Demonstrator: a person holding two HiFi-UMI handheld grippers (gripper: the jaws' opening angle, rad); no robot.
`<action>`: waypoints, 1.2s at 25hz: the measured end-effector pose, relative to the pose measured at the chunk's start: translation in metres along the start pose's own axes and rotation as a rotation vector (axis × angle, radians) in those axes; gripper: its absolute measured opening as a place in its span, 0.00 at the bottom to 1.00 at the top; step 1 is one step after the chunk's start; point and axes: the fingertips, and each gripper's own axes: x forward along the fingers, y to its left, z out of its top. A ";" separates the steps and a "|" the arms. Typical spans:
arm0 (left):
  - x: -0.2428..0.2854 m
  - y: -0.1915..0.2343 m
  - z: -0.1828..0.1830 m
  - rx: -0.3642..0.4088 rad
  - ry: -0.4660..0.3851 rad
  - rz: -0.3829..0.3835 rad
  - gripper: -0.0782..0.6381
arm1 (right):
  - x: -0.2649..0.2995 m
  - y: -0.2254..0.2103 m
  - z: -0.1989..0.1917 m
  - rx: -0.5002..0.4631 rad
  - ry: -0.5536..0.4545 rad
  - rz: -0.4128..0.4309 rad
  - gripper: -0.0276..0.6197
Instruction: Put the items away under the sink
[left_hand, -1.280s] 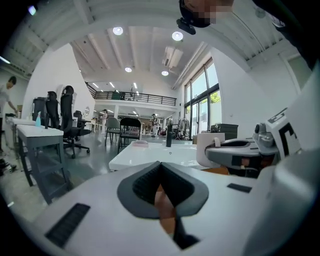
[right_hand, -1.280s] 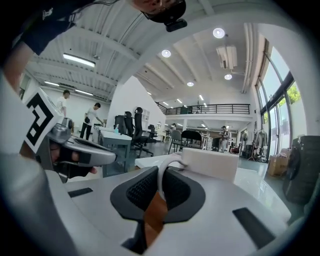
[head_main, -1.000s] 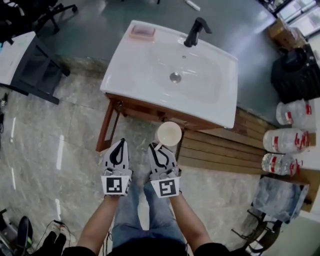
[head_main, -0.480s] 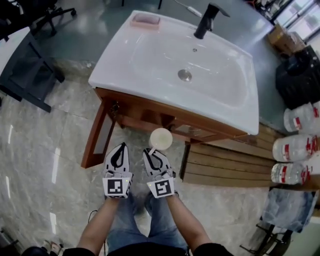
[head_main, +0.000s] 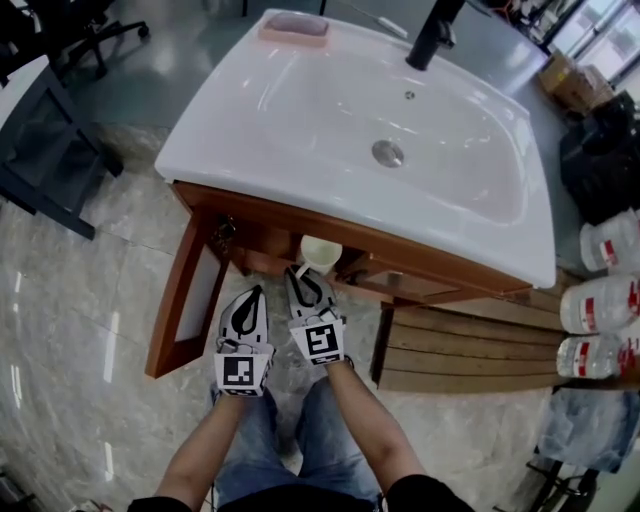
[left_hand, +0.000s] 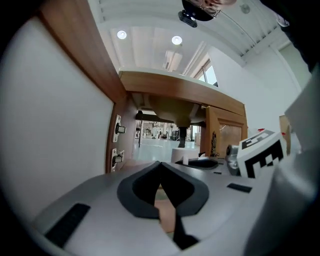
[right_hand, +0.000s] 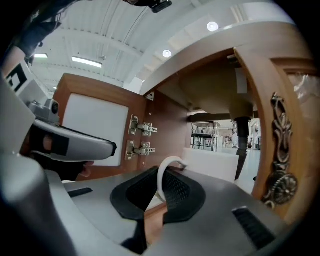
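Note:
My right gripper (head_main: 301, 274) is shut on the thin handle of a white cup (head_main: 320, 252). The cup sits at the open front of the wooden vanity cabinet (head_main: 262, 232), partly hidden under the rim of the white sink top (head_main: 250, 130). In the right gripper view the white handle (right_hand: 166, 176) loops up between the jaws, and the cup body (right_hand: 212, 163) lies just beyond them. My left gripper (head_main: 251, 297) hangs beside it on the left, shut with nothing in it; its jaws (left_hand: 160, 169) point into the cabinet.
The cabinet's left door (head_main: 186, 300) stands open, hinges (right_hand: 140, 139) showing. The drain pipe (right_hand: 242, 140) hangs inside. A carved door (right_hand: 280, 145) stays shut on the right. A black tap (head_main: 436, 34) and pink soap dish (head_main: 294, 28) sit on top. Wooden pallet (head_main: 470, 352) and water bottles (head_main: 600, 302) lie right.
Both grippers have moved forward toward the cabinet. The cup has gone from open floor space in front of the vanity to the cabinet opening under the sink rim.

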 end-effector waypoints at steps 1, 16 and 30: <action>0.003 0.000 -0.001 0.004 -0.002 -0.007 0.12 | 0.008 -0.004 -0.003 -0.006 -0.002 -0.001 0.09; -0.027 -0.006 0.028 0.000 0.122 -0.029 0.12 | -0.013 -0.010 -0.026 0.028 0.178 -0.152 0.18; -0.141 -0.069 0.290 0.003 0.221 -0.076 0.12 | -0.192 0.008 0.250 0.123 0.297 -0.162 0.06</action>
